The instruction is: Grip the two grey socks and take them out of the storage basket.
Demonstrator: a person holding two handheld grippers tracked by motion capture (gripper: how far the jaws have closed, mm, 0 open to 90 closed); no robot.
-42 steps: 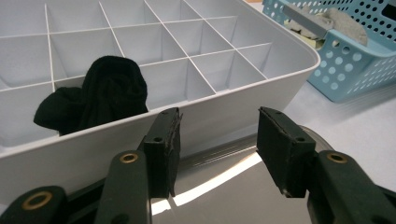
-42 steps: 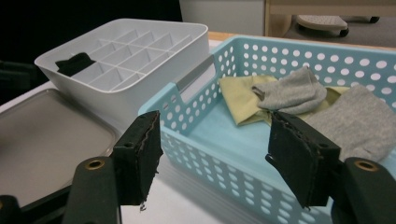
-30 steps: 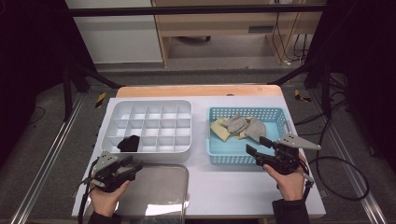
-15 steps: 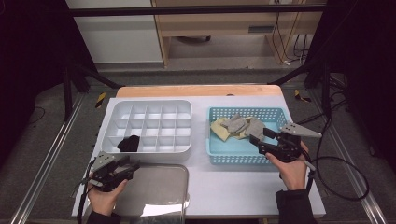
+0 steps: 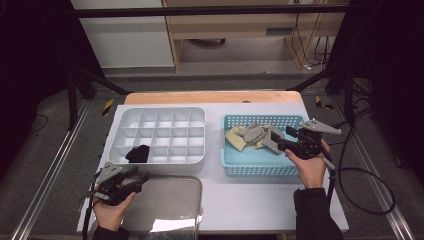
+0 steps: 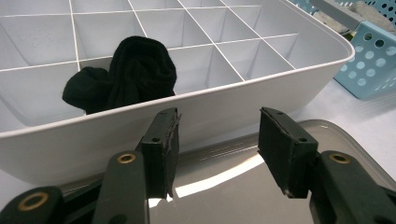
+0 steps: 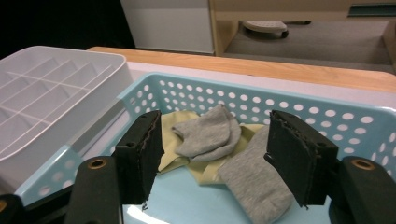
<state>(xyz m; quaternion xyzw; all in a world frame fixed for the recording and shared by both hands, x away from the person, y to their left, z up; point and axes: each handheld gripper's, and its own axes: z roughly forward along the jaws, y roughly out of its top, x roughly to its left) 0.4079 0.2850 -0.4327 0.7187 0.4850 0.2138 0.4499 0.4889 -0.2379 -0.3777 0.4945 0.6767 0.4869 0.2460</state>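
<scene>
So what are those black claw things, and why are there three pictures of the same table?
They are tongs, and a person holds one pair in each hand. One camera looks down from above; the other two ride on the tongs and look along their black jaws. On the white table sit a white divided tray with a black sock in one compartment, a blue basket of grey socks and yellow ones, and a clear lid. The left tongs rest open over the lid. The right tongs are open at the basket, facing the socks. Neither holds anything.

Grey socks [image 7: 208,133] and a pale yellow sock [image 7: 175,140] lie in the light blue, hole-dotted basket [image 7: 327,116]; the divided tray [image 5: 160,132] is white.
</scene>
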